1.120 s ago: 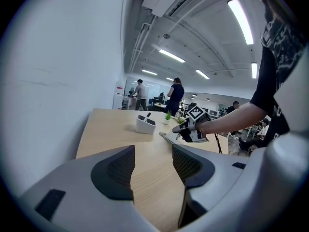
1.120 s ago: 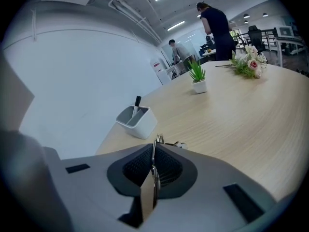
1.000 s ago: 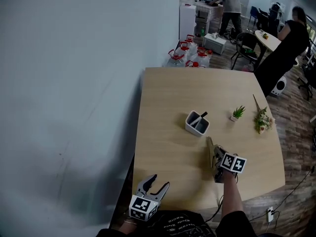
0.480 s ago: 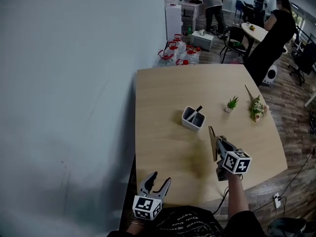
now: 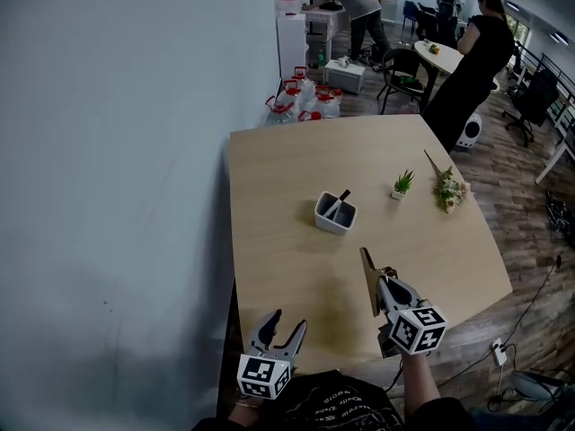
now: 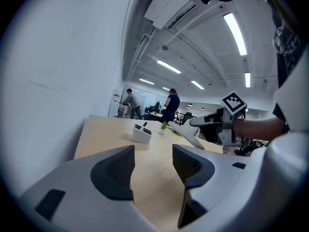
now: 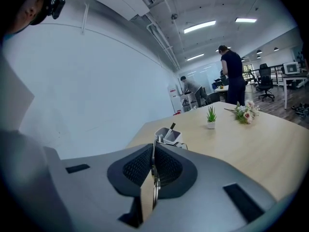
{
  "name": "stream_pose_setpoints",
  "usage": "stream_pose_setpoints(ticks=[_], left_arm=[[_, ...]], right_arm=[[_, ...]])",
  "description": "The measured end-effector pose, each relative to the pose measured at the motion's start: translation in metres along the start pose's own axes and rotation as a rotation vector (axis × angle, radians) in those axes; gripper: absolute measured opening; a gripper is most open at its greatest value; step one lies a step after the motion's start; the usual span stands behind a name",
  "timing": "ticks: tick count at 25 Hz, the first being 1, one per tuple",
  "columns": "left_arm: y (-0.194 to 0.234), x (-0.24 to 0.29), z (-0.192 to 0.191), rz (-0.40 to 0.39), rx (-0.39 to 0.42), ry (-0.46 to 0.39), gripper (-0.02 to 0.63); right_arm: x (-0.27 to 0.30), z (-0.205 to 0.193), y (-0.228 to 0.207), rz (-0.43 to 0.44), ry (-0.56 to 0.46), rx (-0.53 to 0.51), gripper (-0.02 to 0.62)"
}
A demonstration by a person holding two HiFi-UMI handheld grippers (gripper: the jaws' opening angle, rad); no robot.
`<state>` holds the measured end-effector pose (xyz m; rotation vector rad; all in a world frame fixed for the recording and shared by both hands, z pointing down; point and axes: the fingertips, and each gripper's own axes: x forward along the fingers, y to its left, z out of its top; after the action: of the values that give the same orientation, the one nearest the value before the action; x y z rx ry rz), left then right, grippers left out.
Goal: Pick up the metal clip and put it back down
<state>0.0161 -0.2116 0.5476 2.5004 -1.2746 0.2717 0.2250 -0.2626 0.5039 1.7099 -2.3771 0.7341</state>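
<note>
- Two grippers are over the wooden table (image 5: pixel 287 178), one in each of the person's hands.
- The right gripper (image 5: pixel 384 284) has its jaws pinched tight on the metal clip (image 7: pixel 155 186), and a thin tan board (image 5: pixel 367 281) stands on edge in the same grip.
- The clip and board hang in the air above the near part of the table, clear of the wood, with a soft shadow under them.
- The left gripper (image 5: pixel 286 323) sits at the near edge, jaws standing apart with nothing but bare table showing between them.
- Further out on the table stands a white holder (image 5: pixel 335 212) with a dark pen in it.
- Right of the holder stands a small potted plant (image 5: pixel 402 184), and just beyond that lies a sprig of flowers (image 5: pixel 446 189).
</note>
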Motion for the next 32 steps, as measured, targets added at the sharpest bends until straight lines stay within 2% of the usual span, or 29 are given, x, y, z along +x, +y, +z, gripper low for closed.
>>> stream_pose_setpoints(ticks=[8, 14, 22, 32], left_arm=[[-0.012, -0.001, -0.001, -0.059, 0.028, -0.004, 0.247], [-0.012, -0.002, -0.003, -0.084, 0.038, 0.001, 0.247], [-0.007, -0.005, -0.005, -0.091, 0.041, 0.004, 0.247], [0.014, -0.012, -0.008, -0.026, 0.02, 0.001, 0.247]], right_arm=[[-0.046, -0.034, 0.032, -0.023, -0.001, 0.017, 0.022], [-0.058, -0.062, 0.045, -0.043, 0.029, 0.04, 0.023], [-0.057, -0.065, 0.053, -0.054, 0.035, 0.023, 0.023], [-0.025, -0.056, 0.074, 0.059, 0.035, 0.048, 0.023]])
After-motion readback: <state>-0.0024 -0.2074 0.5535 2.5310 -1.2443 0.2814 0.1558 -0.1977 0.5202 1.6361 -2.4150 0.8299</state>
